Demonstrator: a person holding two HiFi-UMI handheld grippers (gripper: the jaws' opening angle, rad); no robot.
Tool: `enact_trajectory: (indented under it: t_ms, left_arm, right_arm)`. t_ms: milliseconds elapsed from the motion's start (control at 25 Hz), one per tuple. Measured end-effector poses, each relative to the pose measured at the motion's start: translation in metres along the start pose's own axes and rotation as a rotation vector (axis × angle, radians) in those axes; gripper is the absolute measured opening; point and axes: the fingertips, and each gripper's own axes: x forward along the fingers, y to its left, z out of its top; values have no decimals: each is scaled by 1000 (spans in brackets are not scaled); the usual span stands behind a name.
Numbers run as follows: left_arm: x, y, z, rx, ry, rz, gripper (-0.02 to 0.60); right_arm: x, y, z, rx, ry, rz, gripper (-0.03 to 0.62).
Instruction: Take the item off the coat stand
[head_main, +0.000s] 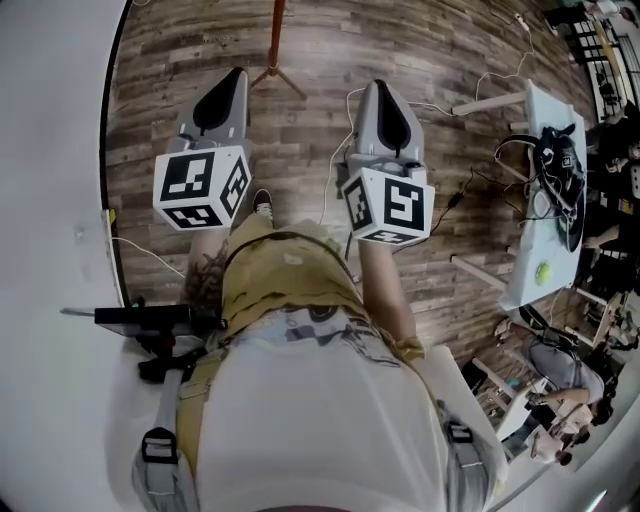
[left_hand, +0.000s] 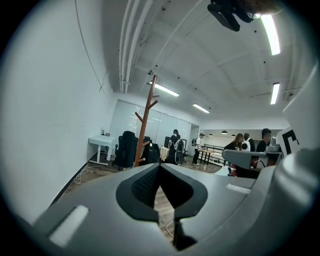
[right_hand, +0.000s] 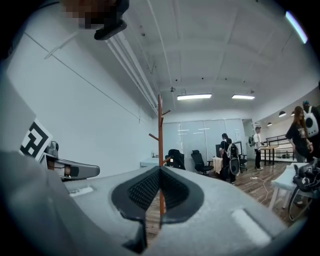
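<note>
A brown wooden coat stand (left_hand: 145, 122) rises straight ahead, close to the white wall; its pegs look bare, with no item on them that I can make out. In the right gripper view the stand's pole (right_hand: 160, 135) lines up just behind the jaw tips. From above only its foot (head_main: 277, 68) shows on the wooden floor. My left gripper (left_hand: 159, 166) is shut with nothing between its pads. My right gripper (right_hand: 160, 169) is likewise shut and empty. Both are held side by side, level and short of the stand: left gripper (head_main: 236, 76), right gripper (head_main: 378, 90).
A white wall (head_main: 50, 150) runs along the left. A white table (head_main: 540, 180) with cables and black gear stands at the right, with people beyond it. Cables (head_main: 335, 160) trail across the floor. Black office chairs (left_hand: 127, 148) and desks stand behind the stand.
</note>
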Motion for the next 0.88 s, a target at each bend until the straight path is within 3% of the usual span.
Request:
enact_trajectory:
  t_ms: [360, 600, 880]
  left_arm:
    - [29, 13, -4, -25, 42, 16, 0]
    - [92, 42, -15, -26, 76, 88, 0]
    - [170, 42, 20, 32, 53, 167, 0]
  right_arm:
    - [34, -15, -7, 5, 43, 2, 0]
    - [114, -46, -33, 33, 69, 44, 0]
    - [201, -95, -20, 67, 33, 132, 0]
